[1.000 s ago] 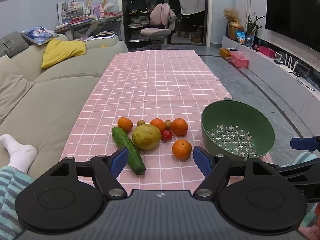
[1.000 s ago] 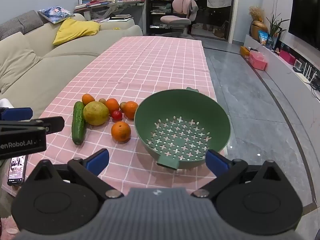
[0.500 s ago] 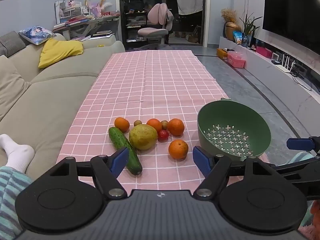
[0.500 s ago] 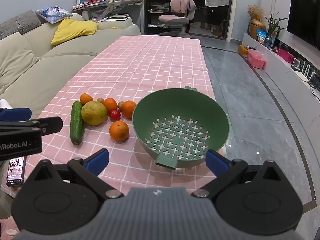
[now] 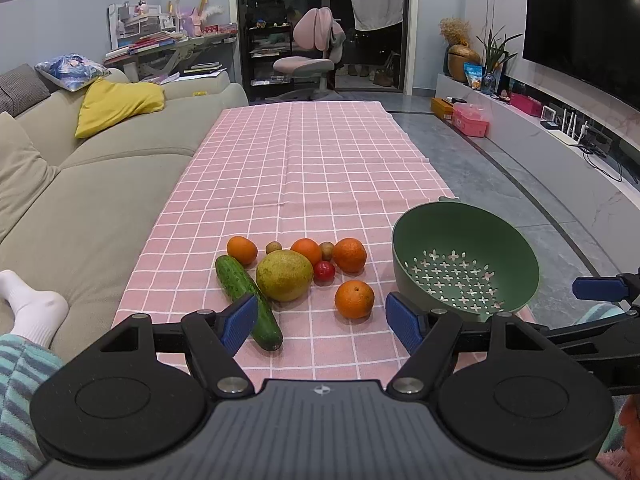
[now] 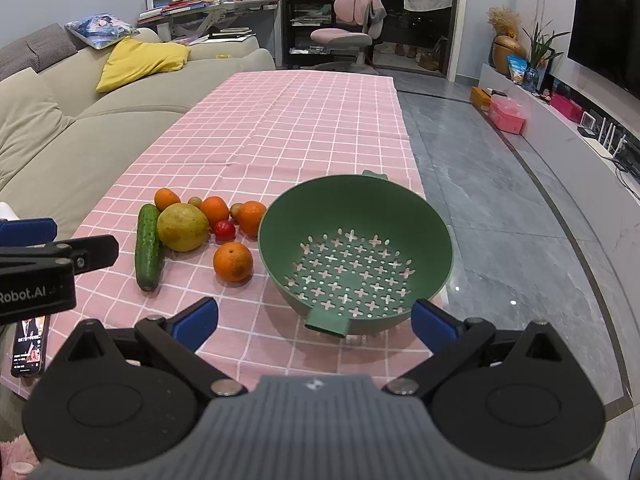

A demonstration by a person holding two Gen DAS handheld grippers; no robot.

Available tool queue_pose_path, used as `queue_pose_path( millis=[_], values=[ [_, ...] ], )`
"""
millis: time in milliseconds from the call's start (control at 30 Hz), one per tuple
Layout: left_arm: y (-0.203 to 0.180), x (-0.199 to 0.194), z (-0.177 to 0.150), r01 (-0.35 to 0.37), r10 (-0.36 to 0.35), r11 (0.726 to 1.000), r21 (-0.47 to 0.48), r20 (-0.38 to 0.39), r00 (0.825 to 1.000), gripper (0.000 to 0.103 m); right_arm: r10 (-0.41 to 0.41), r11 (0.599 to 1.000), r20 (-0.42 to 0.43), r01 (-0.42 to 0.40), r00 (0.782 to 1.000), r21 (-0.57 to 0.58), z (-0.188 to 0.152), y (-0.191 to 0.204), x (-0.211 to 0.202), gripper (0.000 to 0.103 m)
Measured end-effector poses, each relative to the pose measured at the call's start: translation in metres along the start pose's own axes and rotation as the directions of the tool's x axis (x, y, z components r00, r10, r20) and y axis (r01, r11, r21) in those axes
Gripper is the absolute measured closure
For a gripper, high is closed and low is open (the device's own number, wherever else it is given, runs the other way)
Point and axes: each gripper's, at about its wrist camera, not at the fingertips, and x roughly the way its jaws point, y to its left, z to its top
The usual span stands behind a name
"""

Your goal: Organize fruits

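tablecloth [image 5: 304, 168]: pink, white grid | colander [image 6: 356, 216]: green | cucumber [image 5: 246, 294]: dark green

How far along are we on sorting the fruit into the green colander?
Nothing is done yet: the green colander is empty. Nothing is in hand either; the left hand-held gripper and right hand-held gripper are open. Left: the oranges, large yellow-green fruit, small red fruit and cucumber all sit on the pink tablecloth.
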Motion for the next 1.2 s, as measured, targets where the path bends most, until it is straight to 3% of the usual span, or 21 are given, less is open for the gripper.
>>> queue_pose_path(
  millis=[1200],
  values=[
    [0.0028, 0.0017, -0.0007, -0.002, 0.001, 1.0, -0.008, -0.007, 1.0, 0.017, -0.009, 1.0, -0.001, 0.009, 1.0, 0.01, -0.0001, -0.0025, 0.0002, 0.004]
  ],
)
